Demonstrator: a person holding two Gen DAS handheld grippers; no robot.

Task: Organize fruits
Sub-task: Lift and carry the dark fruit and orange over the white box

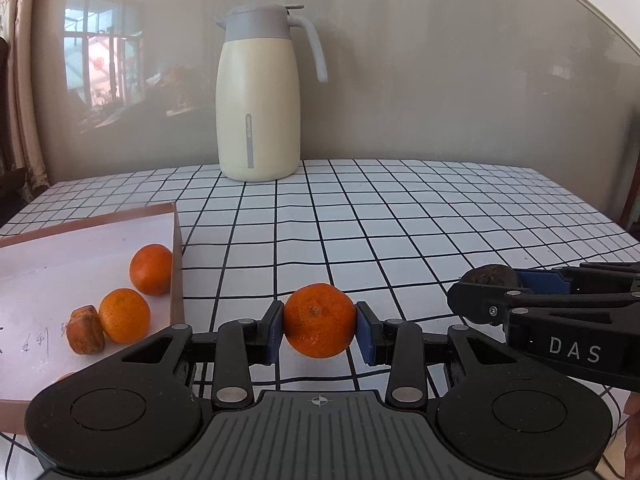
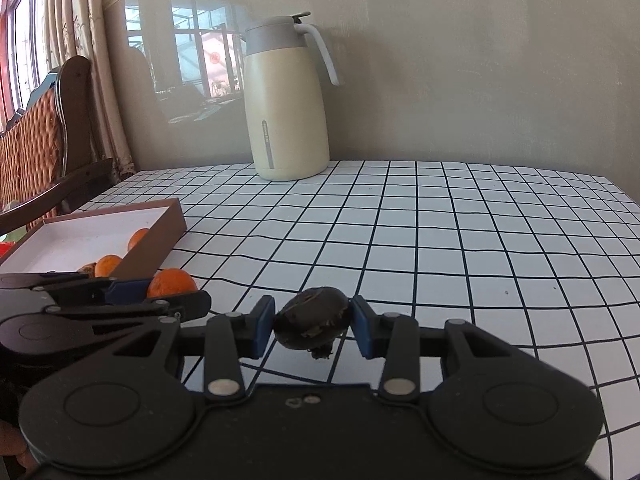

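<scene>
My left gripper (image 1: 319,326) is shut on an orange tangerine (image 1: 319,321) and holds it just above the checked tablecloth, right of a shallow brown box (image 1: 175,240). The box holds two tangerines (image 1: 151,269) (image 1: 124,315) and a brownish dried fruit (image 1: 85,329). My right gripper (image 2: 313,325) is shut on a dark, wrinkled fruit (image 2: 312,322), also held low over the cloth. In the left wrist view the right gripper (image 1: 486,300) comes in from the right with the dark fruit (image 1: 489,278). In the right wrist view the left gripper (image 2: 160,294) and its tangerine (image 2: 172,282) sit beside the box (image 2: 160,236).
A cream thermos jug (image 1: 258,96) with a grey lid stands at the back of the table near the wall, also in the right wrist view (image 2: 286,100). A wooden chair (image 2: 44,136) and curtains are left of the table. The checked cloth (image 1: 400,220) stretches right.
</scene>
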